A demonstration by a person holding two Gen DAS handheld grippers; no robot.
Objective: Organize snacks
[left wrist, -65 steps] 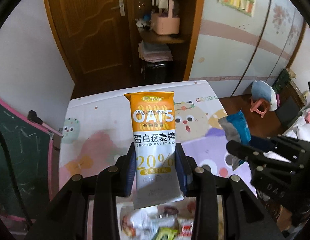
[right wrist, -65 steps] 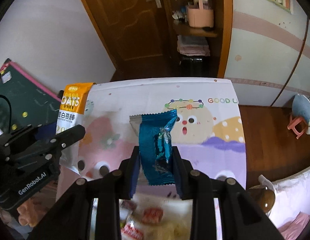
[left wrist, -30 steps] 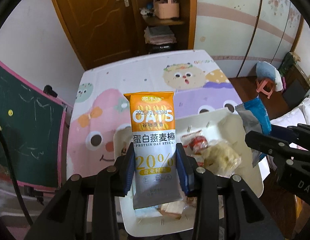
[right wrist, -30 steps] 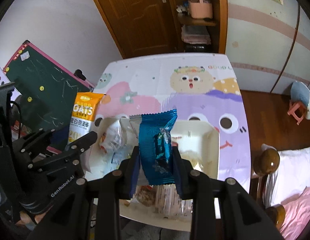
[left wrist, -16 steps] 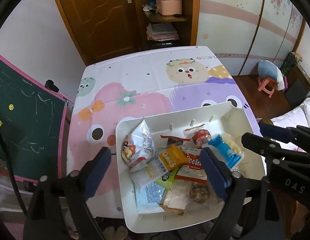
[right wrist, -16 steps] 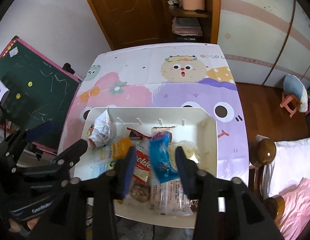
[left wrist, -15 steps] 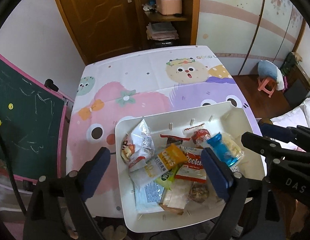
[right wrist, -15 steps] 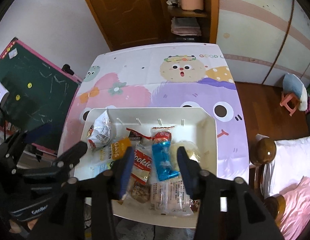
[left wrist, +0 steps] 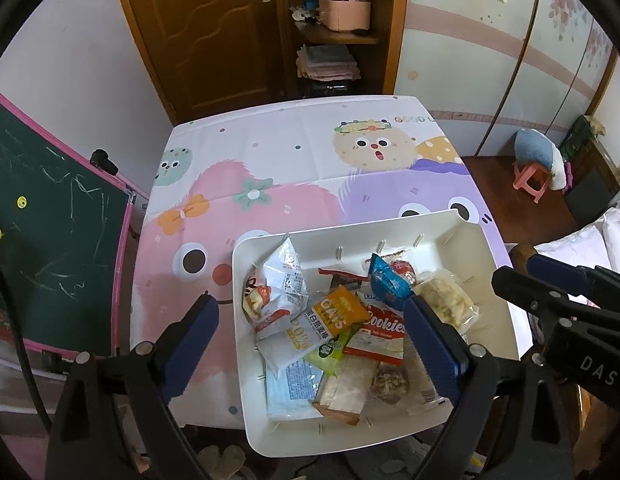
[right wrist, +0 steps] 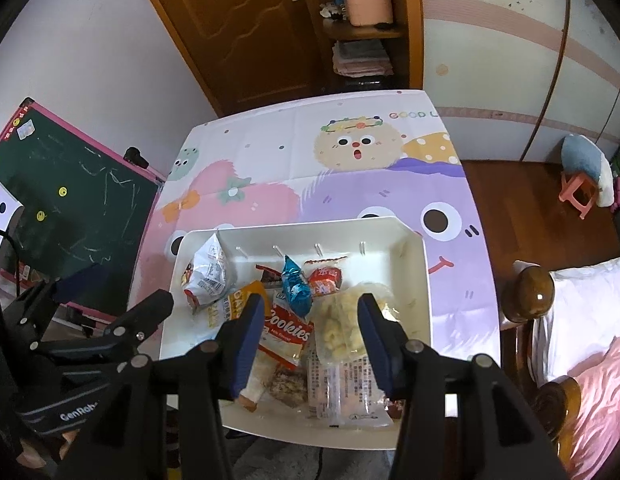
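Both grippers empty: left gripper (left wrist: 310, 334) opening wide, right gripper (right wrist: 311, 330) parted. Snack packets (left wrist: 337, 316) piled mid-tray (left wrist: 246, 400), near table's (left wrist: 270, 152) front edge. Light, crinkly, slippery; pinch the flat sealed ends.

"Cookies" on red packet (right wrist: 288, 330); "OATS" on orange packet (left wrist: 338, 312).
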